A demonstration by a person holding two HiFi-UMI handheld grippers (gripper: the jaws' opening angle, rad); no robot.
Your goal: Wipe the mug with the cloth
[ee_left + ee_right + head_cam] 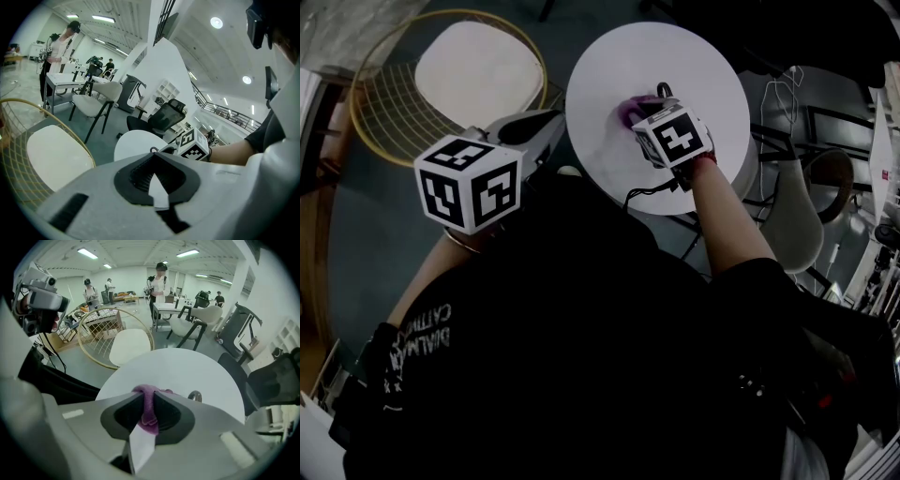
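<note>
Right now the right gripper (144,395) has its jaws squeezed together on a fold of the purple cloth (149,412), while the left gripper (153,155) is closed on nothing, well back from the round table (187,369). Only a curved loop (194,396), probably the mug's handle, peeks out just beyond the right jaw tips, slightly to their right. With nothing steadying it, a push from the cloth could skid or tip it.

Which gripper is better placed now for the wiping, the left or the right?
Right. The right gripper is shut on the purple cloth over the round white table; the left gripper is shut, empty, short of the table.
</note>
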